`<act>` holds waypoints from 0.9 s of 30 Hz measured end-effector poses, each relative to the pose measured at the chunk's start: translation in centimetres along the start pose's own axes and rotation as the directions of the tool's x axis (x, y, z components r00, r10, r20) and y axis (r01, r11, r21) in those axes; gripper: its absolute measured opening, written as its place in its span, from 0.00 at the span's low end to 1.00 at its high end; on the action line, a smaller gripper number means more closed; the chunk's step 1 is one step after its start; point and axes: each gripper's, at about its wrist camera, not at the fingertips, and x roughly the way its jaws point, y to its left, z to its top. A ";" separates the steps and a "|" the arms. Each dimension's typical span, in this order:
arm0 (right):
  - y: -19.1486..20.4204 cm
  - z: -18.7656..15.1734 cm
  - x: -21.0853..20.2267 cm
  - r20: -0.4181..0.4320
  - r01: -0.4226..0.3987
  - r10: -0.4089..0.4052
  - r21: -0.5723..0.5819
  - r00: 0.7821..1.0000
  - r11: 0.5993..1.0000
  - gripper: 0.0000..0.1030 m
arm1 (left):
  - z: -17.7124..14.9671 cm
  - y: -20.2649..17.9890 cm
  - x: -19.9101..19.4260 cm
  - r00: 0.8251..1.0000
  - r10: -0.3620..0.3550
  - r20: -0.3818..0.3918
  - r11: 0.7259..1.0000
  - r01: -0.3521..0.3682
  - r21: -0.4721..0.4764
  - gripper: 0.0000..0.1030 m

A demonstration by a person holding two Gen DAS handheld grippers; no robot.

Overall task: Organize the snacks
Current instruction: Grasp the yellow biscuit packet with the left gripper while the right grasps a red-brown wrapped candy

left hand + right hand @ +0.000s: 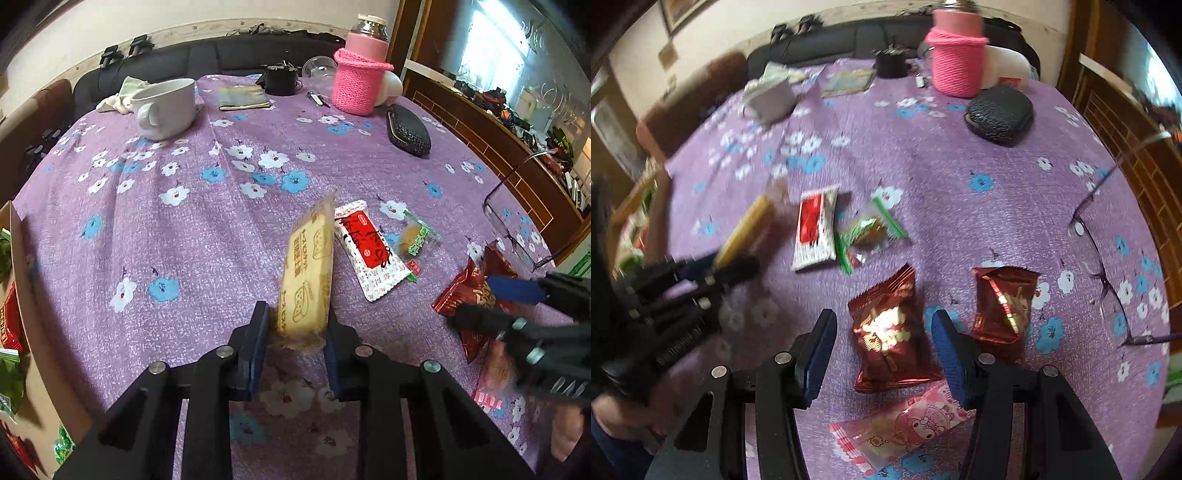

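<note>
My left gripper is shut on the lower end of a yellow cracker packet, which stands tilted above the purple flowered tablecloth. In the right wrist view the same gripper shows at the left with the packet. My right gripper stands open with a dark red snack bag lying flat between its blue pads, a gap on each side. From the left wrist view, the right gripper hovers over that red bag.
A red-and-white packet, a green-wrapped sweet, a second red bag and a pink packet lie nearby. Glasses rest at right. At the back stand a mug, pink-sleeved bottle and black case. A snack box stands left.
</note>
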 end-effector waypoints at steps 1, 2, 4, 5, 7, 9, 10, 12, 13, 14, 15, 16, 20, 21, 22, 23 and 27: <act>0.3 -0.1 0.2 -0.003 0.012 -0.012 -0.014 1.000 1.000 0.55 | 0.0 0.1 0.0 1.000 -0.004 0.001 1.000 0.004 -0.003 0.25; 0.5 -0.2 0.4 -0.004 0.019 -0.019 -0.026 1.000 0.999 0.52 | 0.1 0.2 0.0 1.000 -0.010 0.002 1.000 0.010 -0.010 0.26; 0.6 -0.3 0.3 0.008 0.047 -0.046 -0.035 0.999 0.998 0.39 | 0.2 0.3 0.0 1.000 -0.023 0.003 1.000 0.023 -0.016 0.30; 0.4 -0.2 0.2 0.012 0.041 -0.041 -0.028 0.999 0.999 0.38 | 0.2 0.3 0.0 0.999 -0.033 0.004 0.999 0.033 -0.019 0.33; -0.1 -0.2 0.1 0.017 0.014 -0.014 0.000 1.000 1.000 0.36 | 0.4 0.5 0.0 0.999 -0.034 0.012 0.999 0.035 -0.030 0.50; -0.3 -0.1 -0.1 0.024 0.007 -0.008 0.016 1.000 1.000 0.35 | 0.8 0.4 0.1 0.999 -0.035 0.022 0.999 0.035 -0.033 0.52; -0.3 -0.1 -0.1 0.025 0.003 -0.004 0.020 1.000 1.000 0.35 | 1.1 0.3 0.3 0.999 -0.030 0.022 0.999 0.031 -0.031 0.52; -0.4 -0.1 -0.2 0.025 -0.005 0.004 0.036 1.000 0.999 0.35 | 1.7 0.0 0.9 1.000 -0.006 0.017 1.000 0.006 -0.019 0.52; -0.4 -0.1 -0.3 0.028 -0.010 0.009 0.040 1.000 0.999 0.36 | 1.8 -0.1 1.1 1.000 -0.005 0.009 1.000 0.005 -0.017 0.49; -0.5 -0.1 -0.4 0.032 -0.012 0.011 0.043 0.999 0.999 0.36 | 1.9 -0.4 1.2 1.000 0.004 0.014 1.000 -0.003 -0.010 0.47; -0.5 -0.1 -0.5 0.035 -0.013 0.011 0.047 0.999 0.999 0.36 | 1.9 -0.5 1.3 1.000 0.012 0.018 1.000 -0.012 -0.003 0.33; -0.5 -0.1 -0.6 0.037 -0.015 0.013 0.052 0.999 0.999 0.36 | 1.8 -0.6 1.3 0.999 0.028 0.022 1.000 -0.028 0.005 0.23; -0.6 -0.1 -1.0 0.051 -0.033 0.030 0.065 0.998 0.997 0.36 | 1.7 0.1 1.2 0.999 0.020 0.033 1.000 -0.020 -0.022 0.11; -0.6 0.0 -1.1 0.059 -0.040 0.036 0.067 0.998 0.997 0.36 | 1.7 0.3 1.2 0.999 0.016 0.034 0.999 -0.015 -0.031 0.10; -0.6 0.0 -1.4 0.072 -0.050 0.045 0.068 0.996 0.996 0.36 | 1.7 0.4 1.1 0.999 0.012 0.034 0.999 -0.011 -0.038 0.09; -0.6 0.0 -1.5 0.078 -0.055 0.049 0.071 0.996 0.996 0.36 | 1.6 0.7 0.9 0.999 0.011 0.038 0.999 -0.009 -0.050 0.09; -0.6 0.0 -2.3 0.116 -0.078 0.069 0.079 0.991 0.994 0.36 | 1.6 1.7 0.3 0.998 -0.013 0.054 0.995 0.018 -0.097 0.08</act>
